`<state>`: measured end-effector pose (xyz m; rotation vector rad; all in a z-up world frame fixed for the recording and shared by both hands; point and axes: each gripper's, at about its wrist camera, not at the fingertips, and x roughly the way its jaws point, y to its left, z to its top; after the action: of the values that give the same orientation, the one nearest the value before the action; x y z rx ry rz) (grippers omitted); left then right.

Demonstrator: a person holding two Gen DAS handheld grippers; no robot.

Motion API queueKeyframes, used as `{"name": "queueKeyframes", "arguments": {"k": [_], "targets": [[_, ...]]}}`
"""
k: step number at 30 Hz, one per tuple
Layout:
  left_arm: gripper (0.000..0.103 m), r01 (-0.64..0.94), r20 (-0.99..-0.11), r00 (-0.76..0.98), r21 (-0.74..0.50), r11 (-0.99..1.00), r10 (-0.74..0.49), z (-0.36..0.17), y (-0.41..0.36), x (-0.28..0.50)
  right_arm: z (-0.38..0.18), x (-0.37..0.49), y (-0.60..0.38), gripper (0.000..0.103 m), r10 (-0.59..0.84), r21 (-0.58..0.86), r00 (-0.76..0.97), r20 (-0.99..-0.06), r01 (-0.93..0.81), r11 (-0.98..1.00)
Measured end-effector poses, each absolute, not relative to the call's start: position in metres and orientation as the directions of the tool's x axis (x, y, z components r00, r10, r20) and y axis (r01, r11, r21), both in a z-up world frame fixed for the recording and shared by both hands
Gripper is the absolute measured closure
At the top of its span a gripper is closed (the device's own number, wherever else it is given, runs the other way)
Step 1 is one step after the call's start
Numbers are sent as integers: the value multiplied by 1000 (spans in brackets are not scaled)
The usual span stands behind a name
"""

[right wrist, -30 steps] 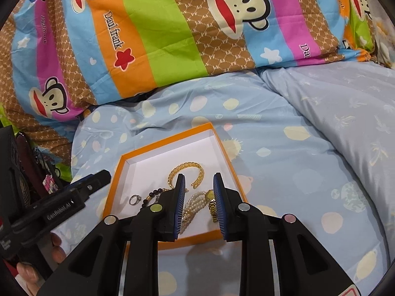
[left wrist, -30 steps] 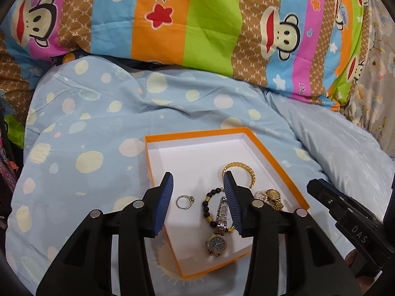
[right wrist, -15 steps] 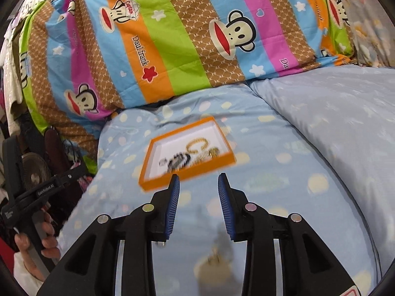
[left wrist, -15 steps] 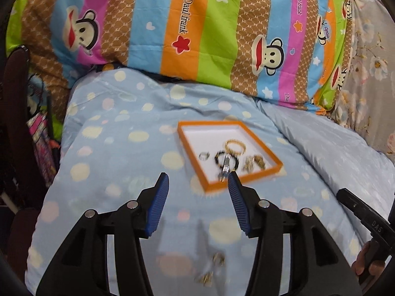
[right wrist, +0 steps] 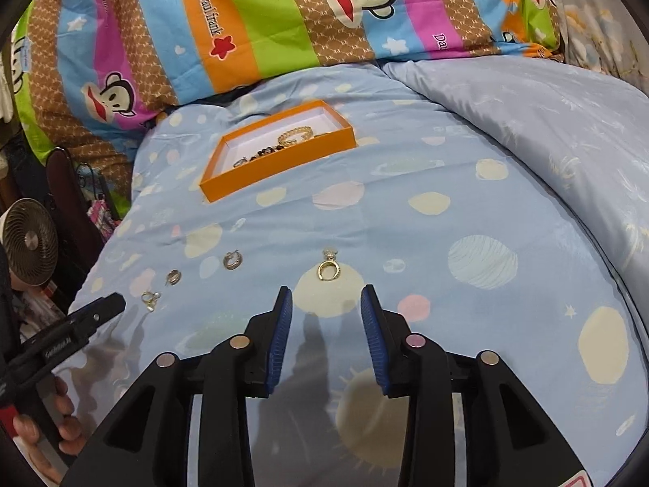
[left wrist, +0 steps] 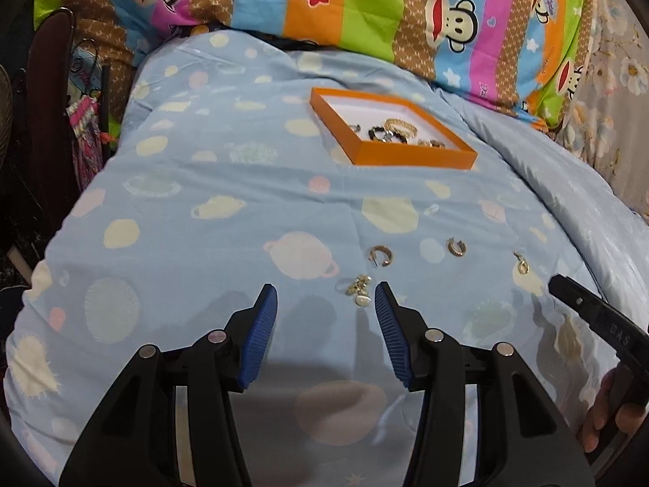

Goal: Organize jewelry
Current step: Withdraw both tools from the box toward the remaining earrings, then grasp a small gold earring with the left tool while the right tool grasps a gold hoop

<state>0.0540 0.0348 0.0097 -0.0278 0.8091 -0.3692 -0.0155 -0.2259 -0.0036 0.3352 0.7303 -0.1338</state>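
**Two open grippers above loose earrings on a planet-print quilt**

Left wrist view: the left gripper (left wrist: 325, 298) hangs with its blue pads spread wide and nothing between them. Just ahead of the right pad lies a small charm earring (left wrist: 359, 289). At 12 o'clock from it rests a gold hoop earring (left wrist: 380, 255); a second hoop (left wrist: 456, 246) lies at 2 o'clock, and a pendant earring (left wrist: 521, 264) sits farther right, near the tip of the other tool. The orange tray (left wrist: 413, 159) stands well apart at 1 o'clock, up the blue quilt (left wrist: 227, 186); it contains a gold bangle (left wrist: 400, 126), a dark bead bracelet (left wrist: 375, 134) and smaller pieces too small to identify.

Right wrist view: the right gripper (right wrist: 326, 308) is likewise open and empty. The pendant earring (right wrist: 327, 268) lies directly at 12 o'clock, just beyond the fingertips, on a pale planet print. The three other earrings trail toward 10 o'clock. The tray sits far off at 11 o'clock. A striped monkey-print blanket (right wrist: 276, 20) spans the background; a small fan (right wrist: 28, 241) stands at 9 o'clock.
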Motion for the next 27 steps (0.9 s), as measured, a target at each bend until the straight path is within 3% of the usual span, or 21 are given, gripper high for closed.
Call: {"name": "queueKeyframes", "arguments": {"k": [5, 14, 17, 20, 22, 24, 27], "targets": [[49, 347, -732, 588, -158, 924, -346, 3, 18, 65, -6, 6, -225, 64, -25, 224, 716, -698, 251, 942], [52, 340, -759, 574, -120, 933, -307, -4, 4, 79, -13, 30, -217, 64, -54, 158, 660, -750, 258, 953], [70, 349, -757, 570, -131, 928, -321, -3, 5, 80, -14, 33, -214, 68, -74, 132, 649, -757, 263, 956], [76, 358, -756, 565, -135, 924, -329, -3, 4, 79, -14, 35, -212, 76, -98, 102, 638, -764, 270, 957], [87, 365, -757, 559, -140, 920, -337, -3, 3, 79, -14, 35, -211, 82, -107, 93, 634, -766, 274, 957], [90, 371, -757, 554, -147, 917, -346, -3, 3, 79, -14, 35, -212, 88, -108, 93, 634, -766, 276, 957], [91, 378, -754, 554, -152, 913, -354, -2, 3, 77, -14, 34, -212, 89, -108, 96, 636, -764, 278, 956]]}}
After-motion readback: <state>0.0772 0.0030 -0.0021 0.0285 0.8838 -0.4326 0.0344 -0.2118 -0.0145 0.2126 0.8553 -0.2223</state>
